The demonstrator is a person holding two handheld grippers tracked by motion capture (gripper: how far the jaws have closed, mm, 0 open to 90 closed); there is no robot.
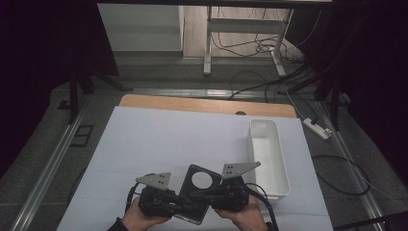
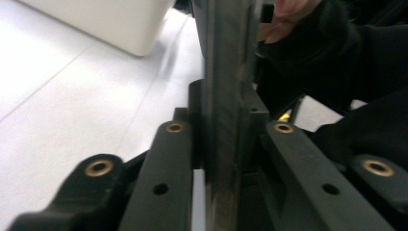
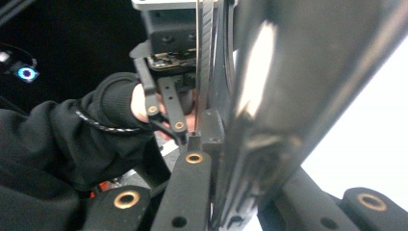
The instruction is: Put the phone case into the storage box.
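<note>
A black flat plate (image 1: 196, 169) with a round hole is held just above the white table sheet (image 1: 163, 139), near the front edge. My left gripper (image 1: 180, 199) grips its left side and my right gripper (image 1: 206, 196) its right side, each with a grey three-cornered plate on top. In the left gripper view the plate (image 2: 226, 72) stands edge-on between the jaws of the left gripper (image 2: 226, 139), which press on it. In the right gripper view the plate's glossy face (image 3: 269, 96) is clamped in the right gripper (image 3: 216, 159), and the left gripper (image 3: 168, 110) faces it, held in a black-sleeved hand.
An empty long white bin (image 1: 267, 149) stands on the sheet at the right, close to my right hand, and it appears again in the left gripper view (image 2: 110, 24). The wooden table edge (image 1: 207, 103) lies beyond the sheet. Cables and a power strip (image 1: 317, 128) lie on the floor.
</note>
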